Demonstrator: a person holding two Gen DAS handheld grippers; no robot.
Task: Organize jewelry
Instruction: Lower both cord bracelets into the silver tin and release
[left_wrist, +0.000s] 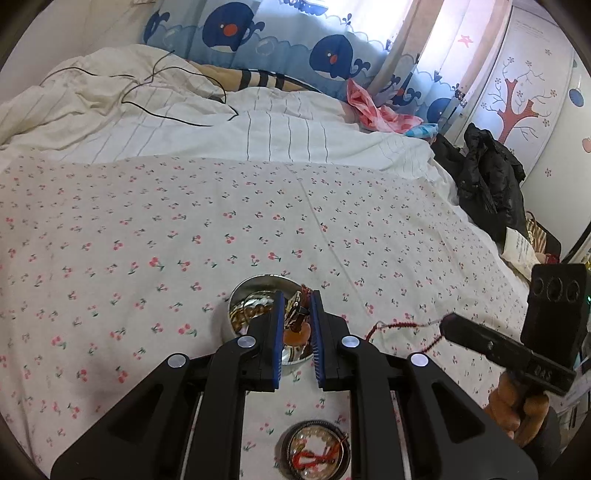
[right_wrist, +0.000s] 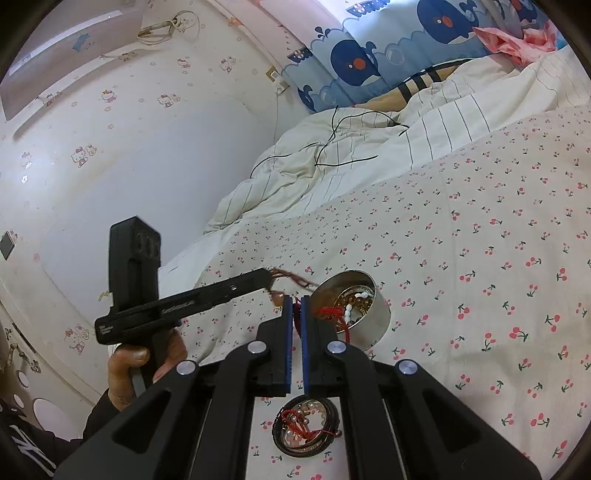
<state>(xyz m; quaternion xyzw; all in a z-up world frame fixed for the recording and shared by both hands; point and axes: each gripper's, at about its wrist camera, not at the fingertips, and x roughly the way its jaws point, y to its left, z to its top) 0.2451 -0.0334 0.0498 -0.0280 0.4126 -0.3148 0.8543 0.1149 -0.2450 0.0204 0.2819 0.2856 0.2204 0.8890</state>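
Each camera rides its gripper, looking forward and down along the fingers, close over the cherry-print bedsheet (left_wrist: 184, 221). Both views share the steel tin (left_wrist: 258, 288) (right_wrist: 373, 321), each other's gripper and the whale curtain (left_wrist: 295, 37)

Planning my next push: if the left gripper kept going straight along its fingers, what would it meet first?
Most likely the round metal tin of beads on the cherry-print bedsheet; the left gripper, shut on a corded pendant, points at it. Depth is uncertain.

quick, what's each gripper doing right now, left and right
Left gripper: shut on a brown cord with an orange pendant.
Right gripper: shut on a red cord.
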